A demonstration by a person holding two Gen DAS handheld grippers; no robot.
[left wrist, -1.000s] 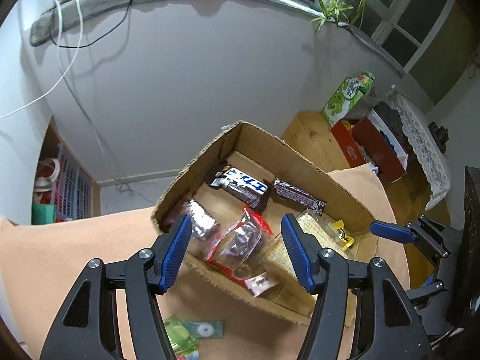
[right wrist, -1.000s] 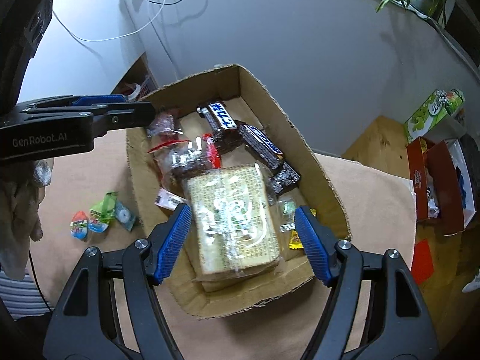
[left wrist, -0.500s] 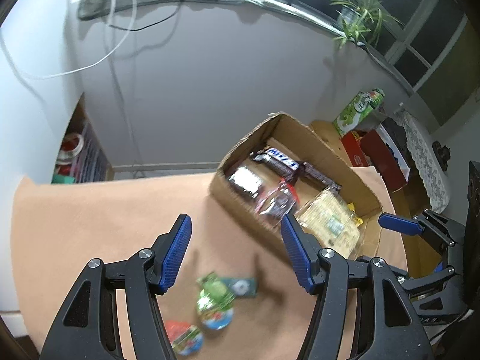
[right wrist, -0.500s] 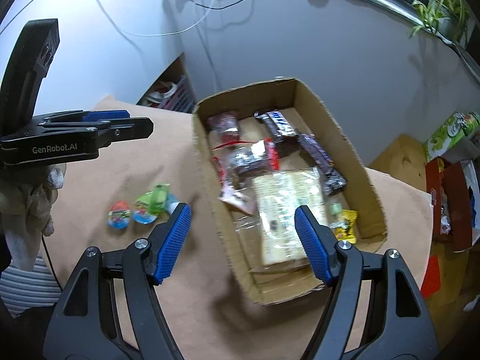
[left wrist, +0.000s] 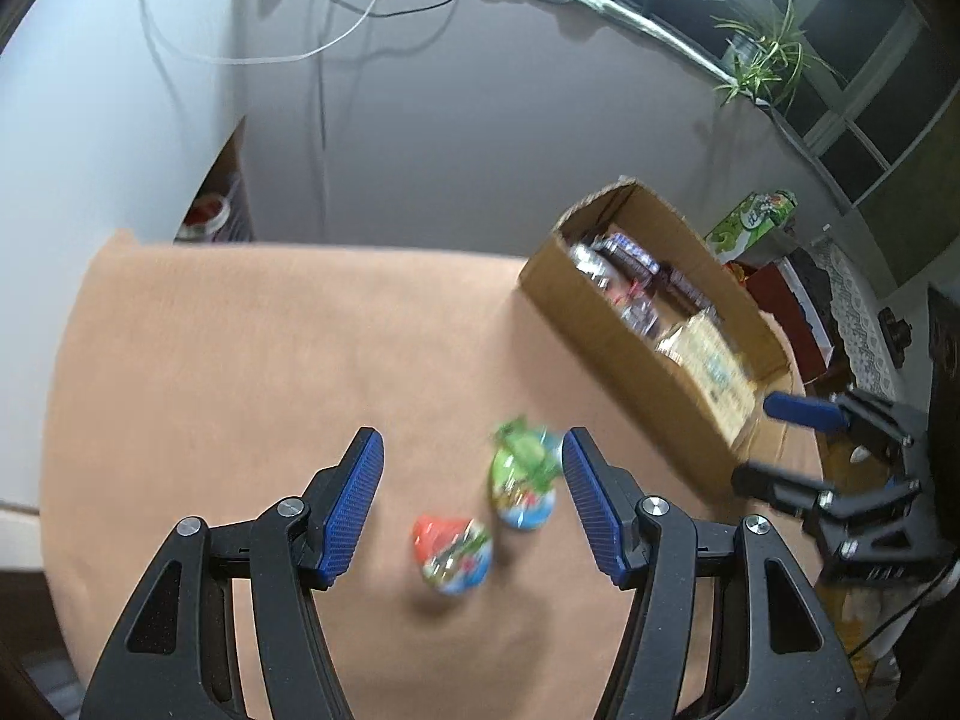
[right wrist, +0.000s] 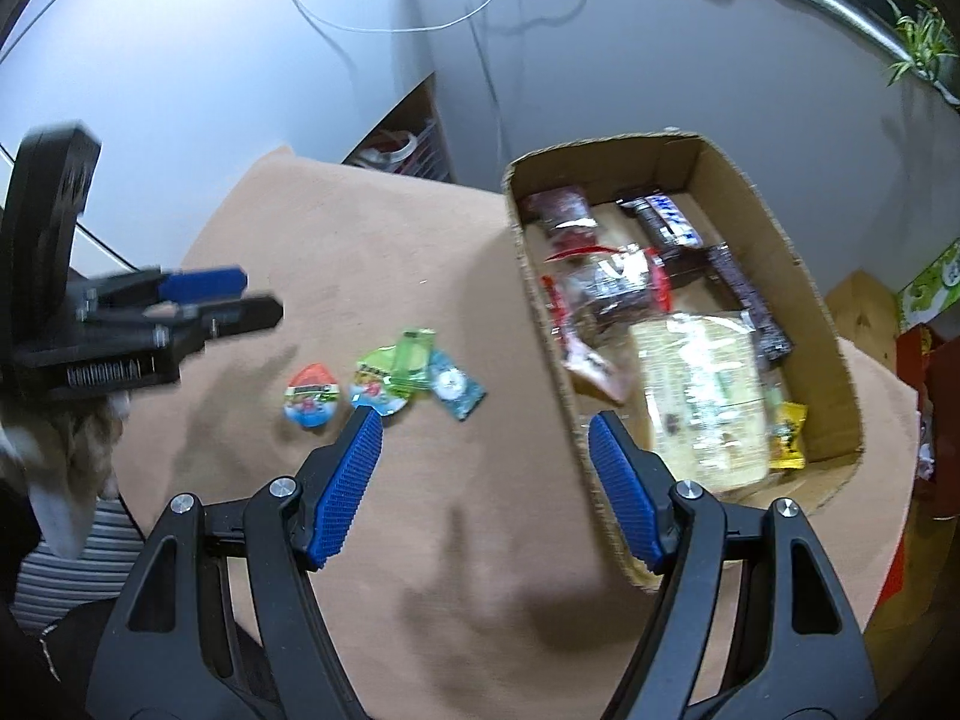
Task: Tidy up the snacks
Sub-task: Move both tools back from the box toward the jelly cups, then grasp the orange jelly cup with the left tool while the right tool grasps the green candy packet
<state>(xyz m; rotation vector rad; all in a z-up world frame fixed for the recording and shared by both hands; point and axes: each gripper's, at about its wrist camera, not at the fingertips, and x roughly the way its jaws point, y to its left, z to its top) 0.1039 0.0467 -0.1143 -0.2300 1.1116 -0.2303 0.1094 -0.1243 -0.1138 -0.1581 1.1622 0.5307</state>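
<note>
On the tan cloth lie small loose snacks: a red-topped jelly cup [left wrist: 451,552] [right wrist: 312,396], a green-topped jelly cup [left wrist: 523,483] [right wrist: 378,387] and a teal packet [right wrist: 457,387]. My left gripper [left wrist: 468,489] hangs open above the two cups, nothing between its fingers. A cardboard box [left wrist: 606,324] [right wrist: 540,324] to the right holds chocolate bars [right wrist: 669,222], a clear red-edged bag [right wrist: 612,291], a cracker pack [right wrist: 702,396] and a yellow packet [right wrist: 789,435]. My right gripper [right wrist: 483,456] is open over the cloth by the box's near-left wall, empty.
The cloth-covered table [left wrist: 240,360] ends at a grey wall with hanging cables [right wrist: 480,18]. A low shelf [right wrist: 408,147] stands behind the table. Right of the box are a green carton [left wrist: 753,222] and a red box [left wrist: 780,294]. A potted plant [left wrist: 762,60] sits on the sill.
Both grippers have swung left, away from the box and over the cloth. The jelly cups now lie under my left gripper. Both jaw openings are unchanged.
</note>
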